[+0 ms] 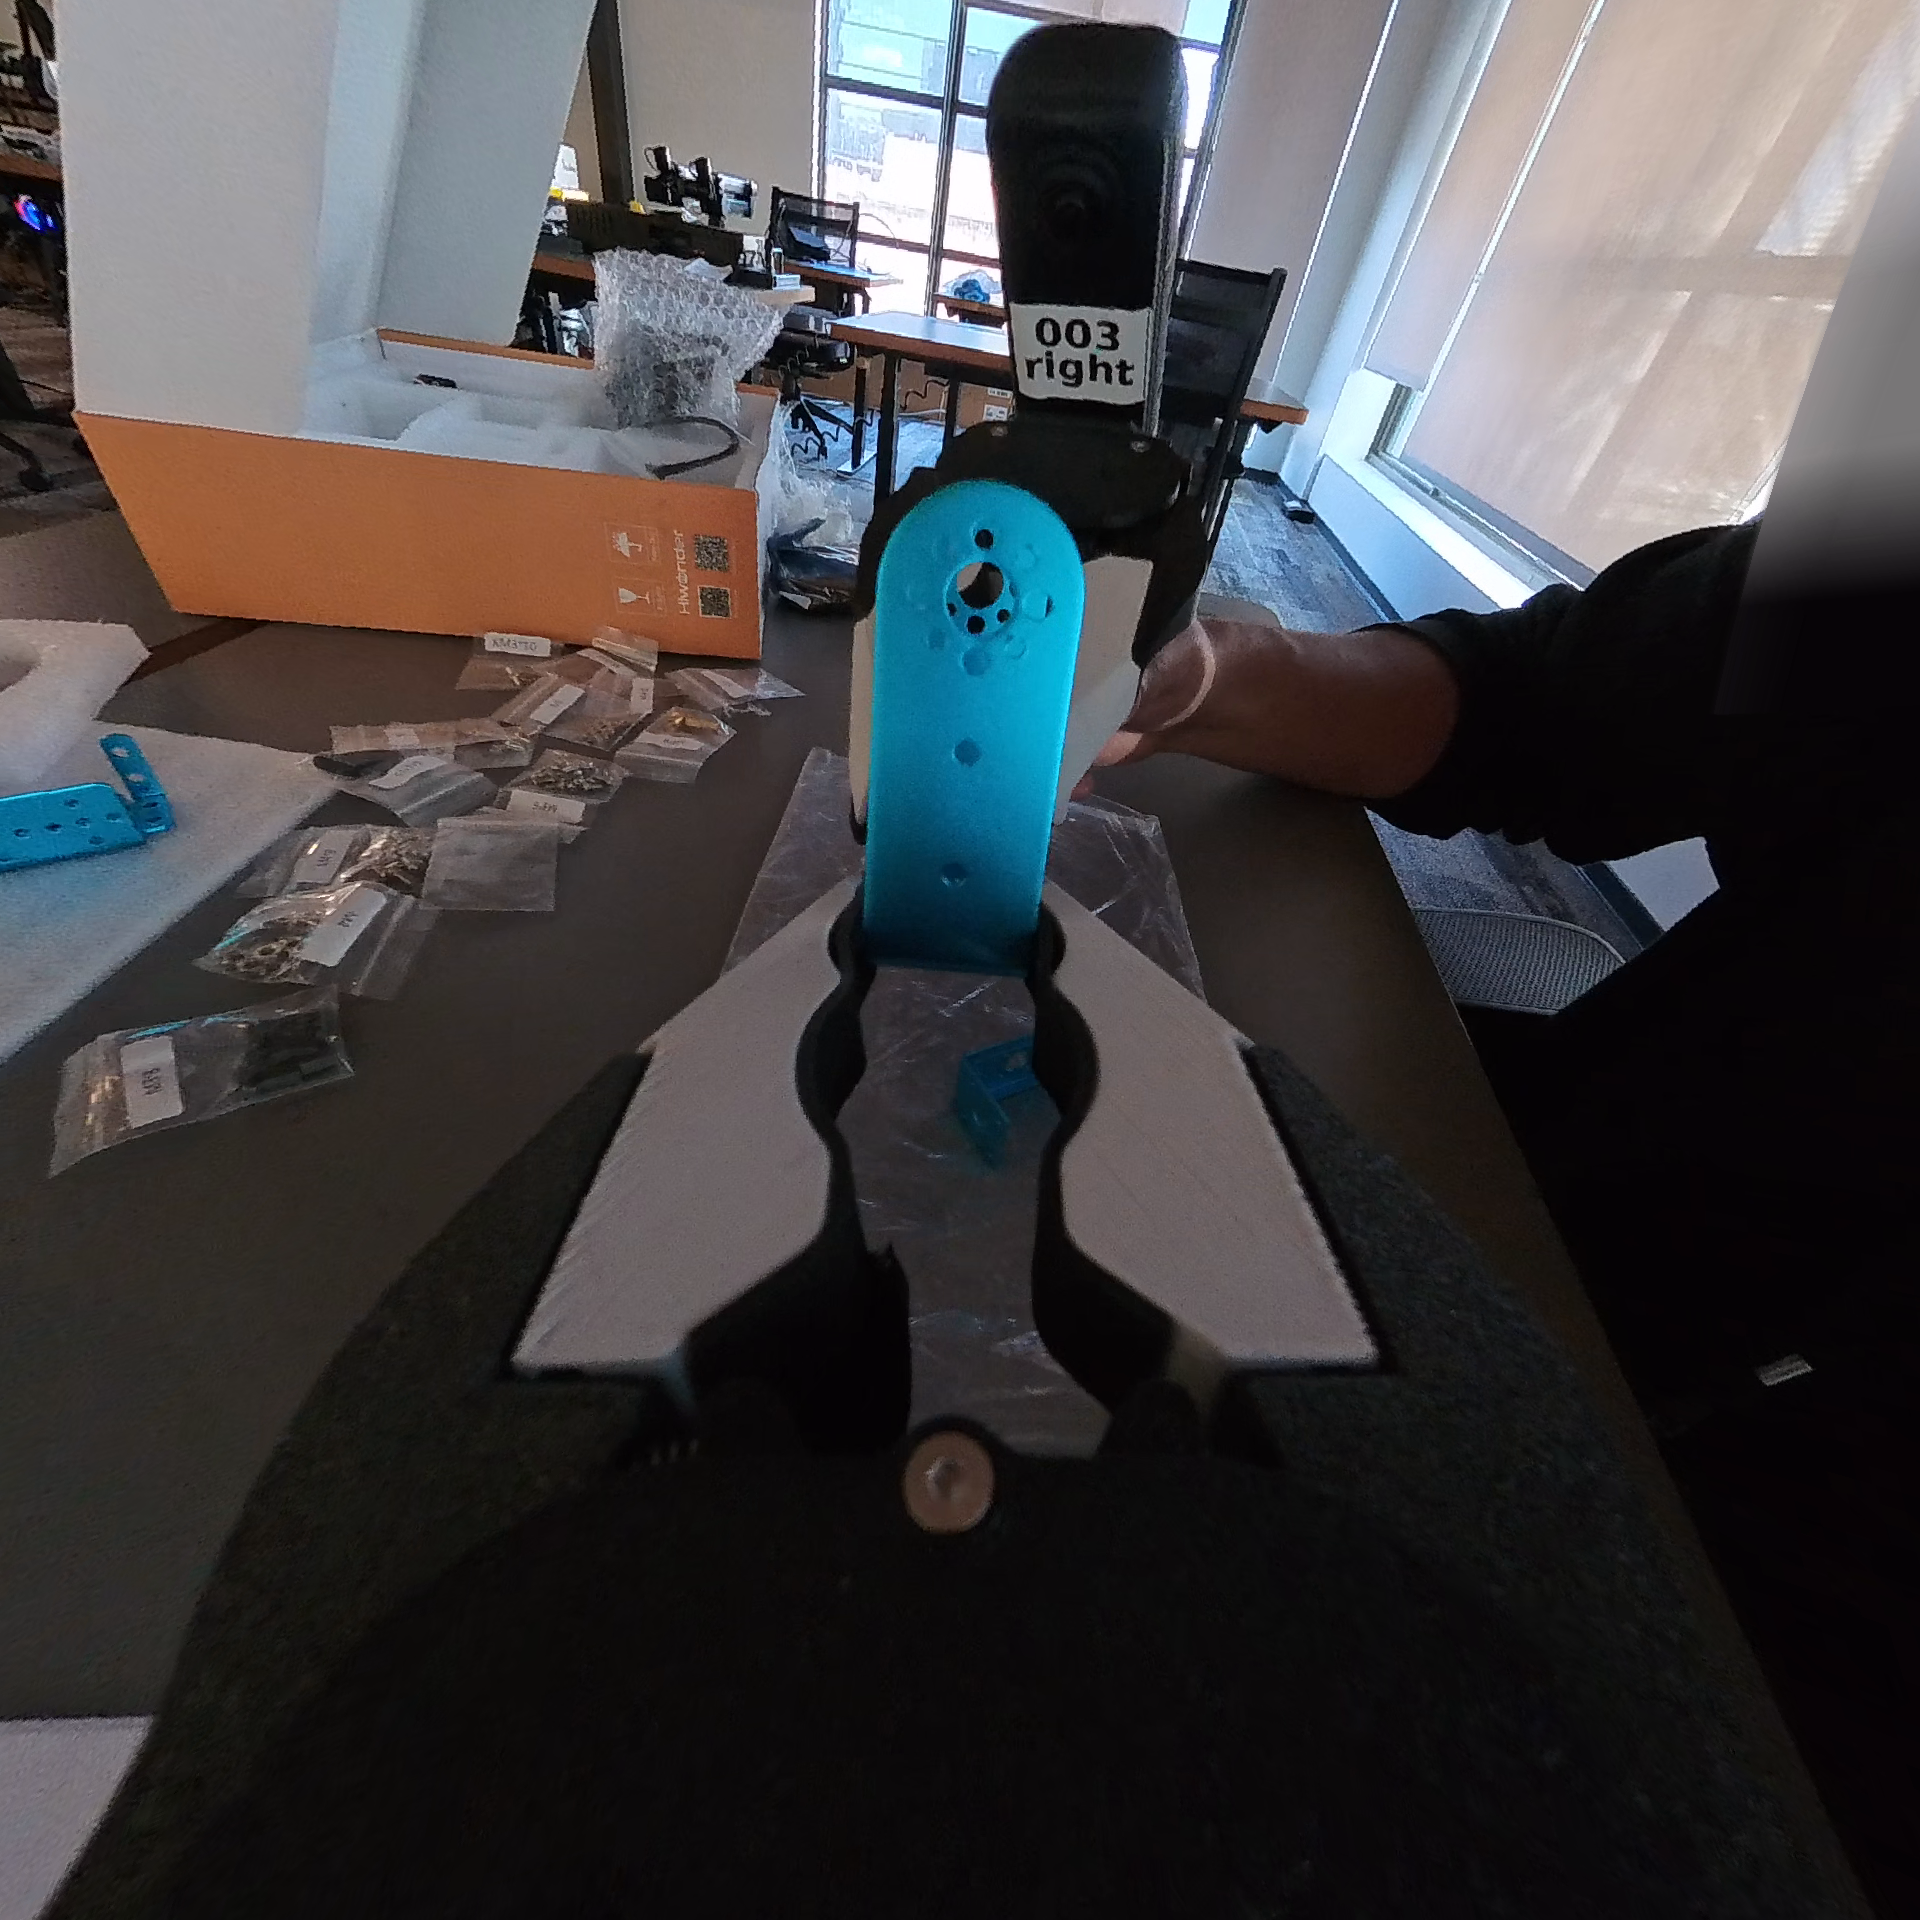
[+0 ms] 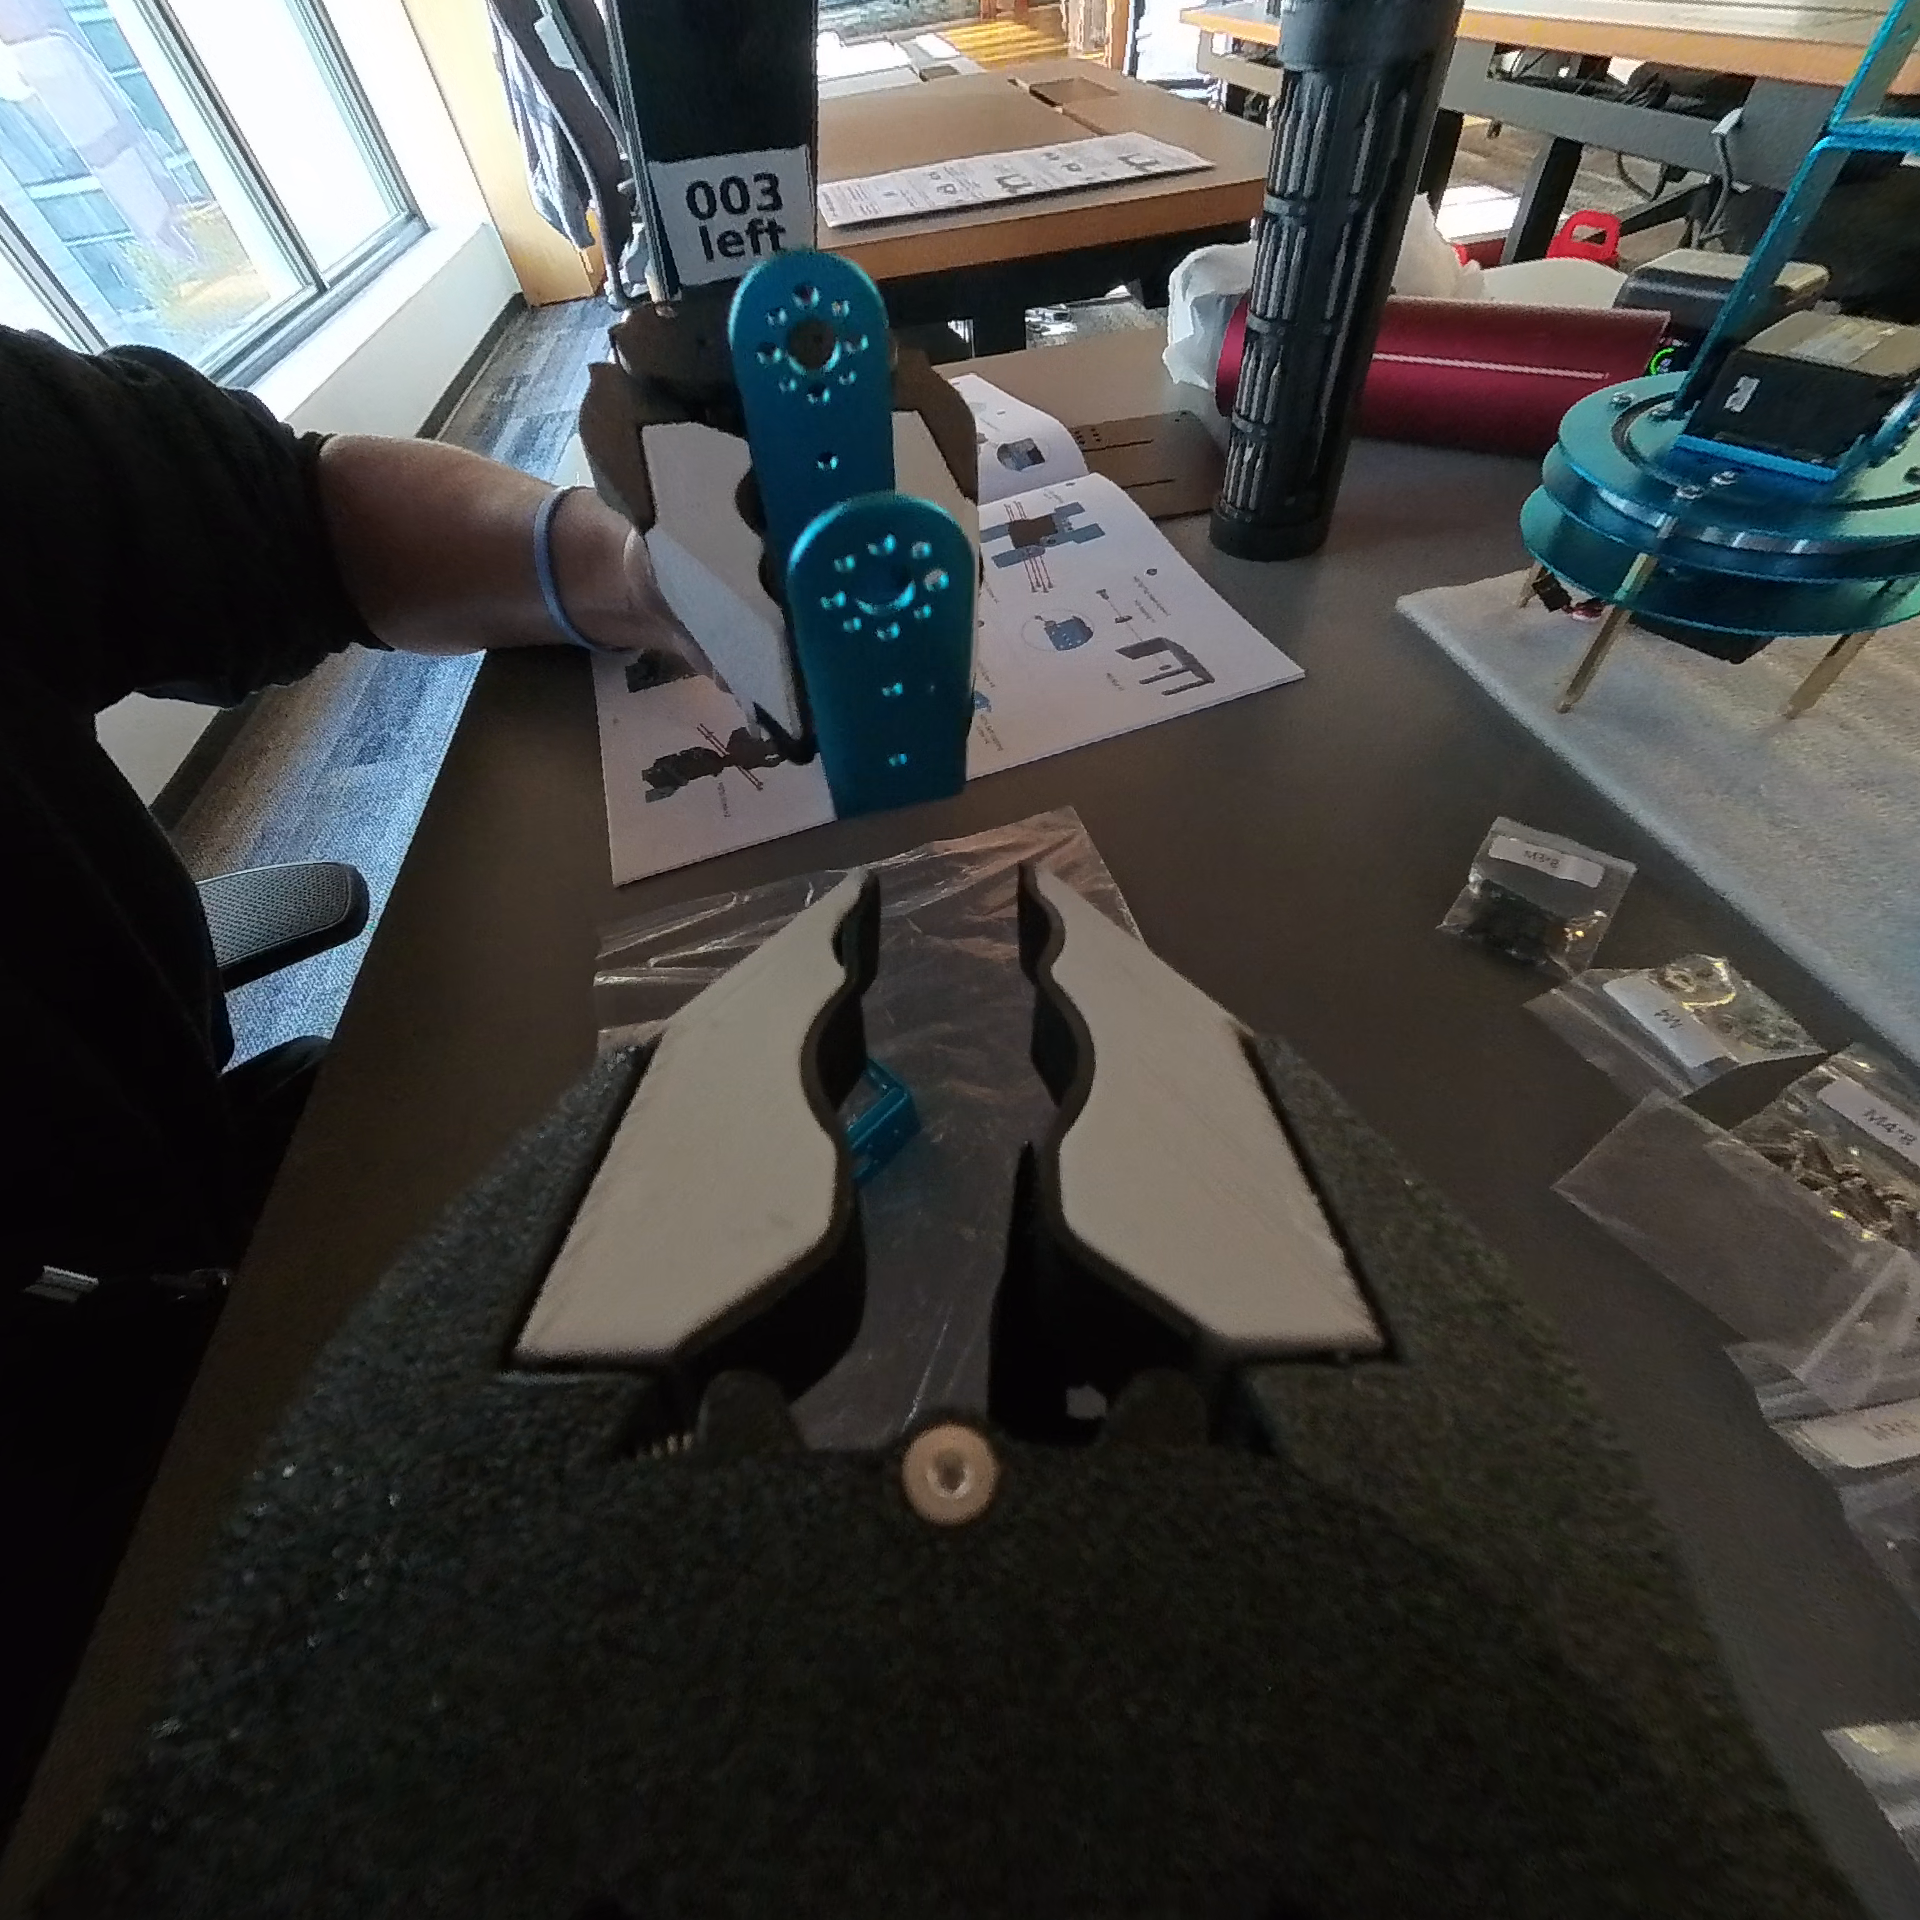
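Above the dark bench [image 1: 644, 1174], my left gripper [image 1: 948, 935] has its fingers clamped on the base of a blue U-shaped bracket [image 1: 971, 727], arms upright. My right gripper [image 2: 948, 914] faces it, fingers apart and empty. A small blue bracket [image 1: 992, 1091] lies on the clear plastic bag [image 2: 935, 966] beneath, untouched; screw packets [image 1: 416, 831] remain sealed.

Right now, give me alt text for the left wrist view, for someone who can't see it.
The left gripper pinches the base of an upright blue metal bracket above a clear plastic bag on a dark table. The right gripper, held by a hand, faces it from just behind the bracket. Small hardware bags and an orange box lie left.
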Action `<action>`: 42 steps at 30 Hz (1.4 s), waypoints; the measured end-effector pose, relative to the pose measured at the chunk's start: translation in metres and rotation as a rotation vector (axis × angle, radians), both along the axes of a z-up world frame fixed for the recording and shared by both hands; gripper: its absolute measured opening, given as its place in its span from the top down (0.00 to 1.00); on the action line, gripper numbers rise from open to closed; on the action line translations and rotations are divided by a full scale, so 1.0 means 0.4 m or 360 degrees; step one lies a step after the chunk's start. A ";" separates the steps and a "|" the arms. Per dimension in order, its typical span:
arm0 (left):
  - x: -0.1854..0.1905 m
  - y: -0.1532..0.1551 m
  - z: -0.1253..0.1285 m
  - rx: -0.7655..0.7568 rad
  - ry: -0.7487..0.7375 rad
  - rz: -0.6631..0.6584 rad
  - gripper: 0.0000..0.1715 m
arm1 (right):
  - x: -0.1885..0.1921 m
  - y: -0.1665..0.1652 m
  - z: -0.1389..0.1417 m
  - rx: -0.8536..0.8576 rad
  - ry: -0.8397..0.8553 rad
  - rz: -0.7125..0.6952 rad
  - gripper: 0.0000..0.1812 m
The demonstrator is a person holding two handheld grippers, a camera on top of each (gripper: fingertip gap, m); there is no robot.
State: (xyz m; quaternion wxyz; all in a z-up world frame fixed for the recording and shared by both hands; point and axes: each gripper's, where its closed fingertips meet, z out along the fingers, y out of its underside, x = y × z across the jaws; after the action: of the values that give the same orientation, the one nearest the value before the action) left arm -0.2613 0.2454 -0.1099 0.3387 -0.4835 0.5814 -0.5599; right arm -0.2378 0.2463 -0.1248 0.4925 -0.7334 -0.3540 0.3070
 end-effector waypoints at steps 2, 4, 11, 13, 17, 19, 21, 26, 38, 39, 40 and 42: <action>-0.001 0.003 0.002 0.0003 -0.0006 0.0010 0.85 | 0.000 0.000 0.001 0.0003 0.0001 -0.0001 0.86; -0.001 0.007 0.005 0.0000 -0.0011 0.0019 0.85 | 0.000 0.000 0.001 0.0004 -0.0002 -0.0001 0.86; -0.002 0.014 0.010 -0.0003 -0.0023 0.0042 0.85 | 0.001 0.000 -0.002 0.0011 -0.0020 -0.0004 0.86; -0.002 0.015 0.009 -0.0006 -0.0019 0.0043 0.84 | 0.000 0.000 -0.003 0.0003 -0.0021 -0.0001 0.86; -0.001 0.016 0.007 -0.0007 -0.0014 0.0048 0.85 | 0.000 0.000 -0.005 0.0003 -0.0026 0.0000 0.86; -0.001 0.015 0.007 -0.0007 -0.0014 0.0045 0.85 | -0.001 -0.001 -0.007 0.0000 -0.0033 0.0003 0.86; -0.002 0.017 0.008 -0.0004 -0.0017 0.0053 0.85 | -0.002 -0.001 -0.009 -0.0001 -0.0038 0.0004 0.86; -0.002 0.018 0.010 -0.0004 -0.0018 0.0052 0.85 | -0.004 -0.001 -0.014 -0.0004 -0.0052 0.0008 0.86; -0.002 0.019 0.010 0.0003 -0.0022 0.0059 0.85 | -0.004 -0.002 -0.015 -0.0007 -0.0056 0.0009 0.86; -0.002 0.019 0.010 0.0002 -0.0019 0.0057 0.84 | -0.004 -0.002 -0.015 -0.0008 -0.0056 0.0009 0.86; -0.002 0.021 0.010 0.0004 -0.0021 0.0062 0.85 | -0.004 -0.002 -0.014 -0.0006 -0.0055 0.0009 0.86; -0.002 0.020 0.011 0.0002 -0.0023 0.0058 0.85 | -0.005 -0.002 -0.014 -0.0005 -0.0058 0.0010 0.86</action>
State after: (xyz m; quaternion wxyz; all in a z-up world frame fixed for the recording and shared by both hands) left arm -0.2619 0.2533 -0.1056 0.3533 -0.4897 0.5705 -0.5567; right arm -0.2396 0.2453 -0.1306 0.4839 -0.7385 -0.3648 0.2957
